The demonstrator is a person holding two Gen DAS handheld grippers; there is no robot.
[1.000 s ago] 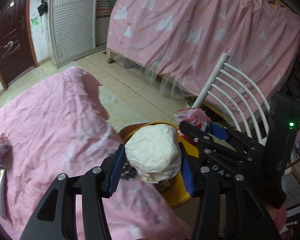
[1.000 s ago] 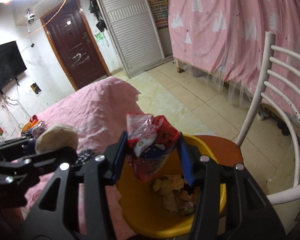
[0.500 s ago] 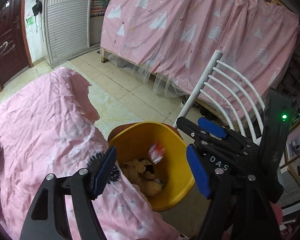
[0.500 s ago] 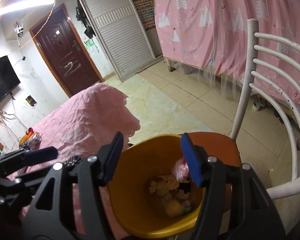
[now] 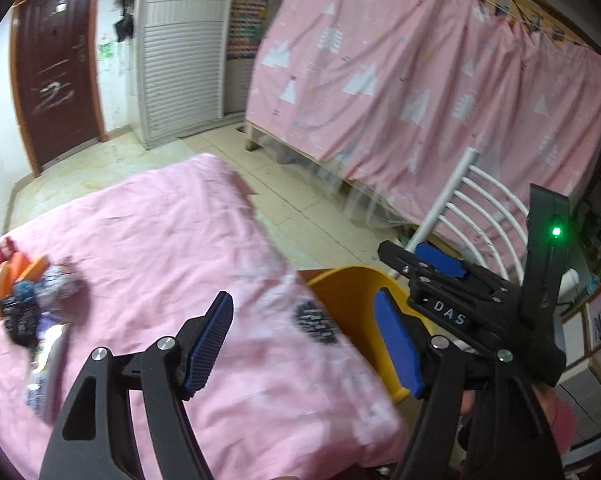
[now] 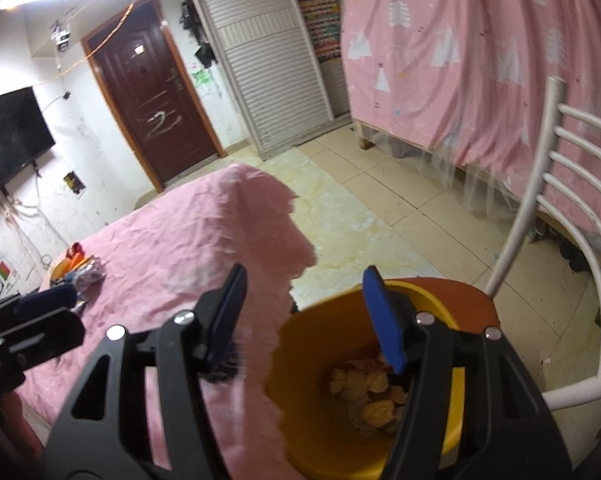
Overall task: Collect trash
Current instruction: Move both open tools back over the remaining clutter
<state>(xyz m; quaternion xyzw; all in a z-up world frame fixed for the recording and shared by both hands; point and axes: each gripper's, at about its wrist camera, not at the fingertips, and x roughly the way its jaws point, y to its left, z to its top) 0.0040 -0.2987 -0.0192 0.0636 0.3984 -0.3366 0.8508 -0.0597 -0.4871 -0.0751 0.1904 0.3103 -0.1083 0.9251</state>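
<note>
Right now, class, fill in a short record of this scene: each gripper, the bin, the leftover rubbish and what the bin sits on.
left gripper: jaws open, empty, over the pink bedsheet
right gripper: jaws open, empty, above the bin
yellow bin: beside the bed, crumpled scraps in the bottom
remaining wrappers: a heap on the far part of the sheet
chair: white back, brown seat under the bin

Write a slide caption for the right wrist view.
Open right hand-held gripper above a yellow bin of scraps on a chair; wrappers remain on the pink bed.
</note>
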